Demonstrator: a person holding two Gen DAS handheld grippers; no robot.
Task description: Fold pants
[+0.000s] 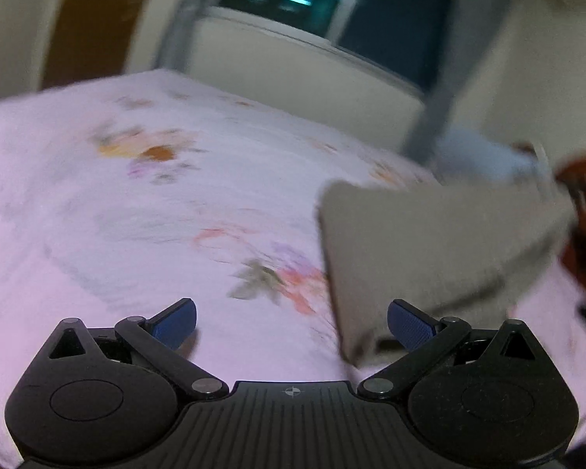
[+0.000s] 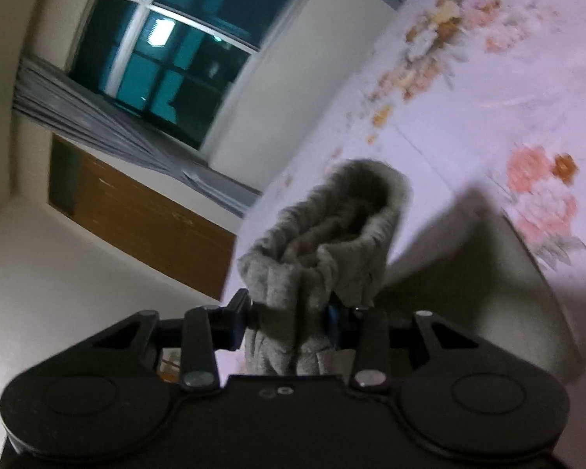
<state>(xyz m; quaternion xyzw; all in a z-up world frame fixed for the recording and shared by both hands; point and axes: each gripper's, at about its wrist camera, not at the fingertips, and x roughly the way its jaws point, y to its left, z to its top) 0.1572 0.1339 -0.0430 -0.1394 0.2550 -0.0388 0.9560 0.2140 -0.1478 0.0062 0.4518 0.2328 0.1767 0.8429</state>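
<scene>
Pants [image 2: 324, 242] bunched in right gripper [image 2: 289, 318]; left gripper [image 1: 292, 322] empty.

Between my right gripper's [image 2: 289, 318] matt black plastic arms I see the pants [image 2: 324, 234], a fuzzy grey fleece cloth. Ahead of my left gripper [image 1: 292, 322], the bedsheet [image 1: 136, 203] looks smooth printed cotton.

No readable text, label, brand or number shows in either wrist view; the only mark is a small crosshair sign [image 1: 292, 391] on the black ribbed plastic body of the left gripper [image 1: 292, 322]
</scene>
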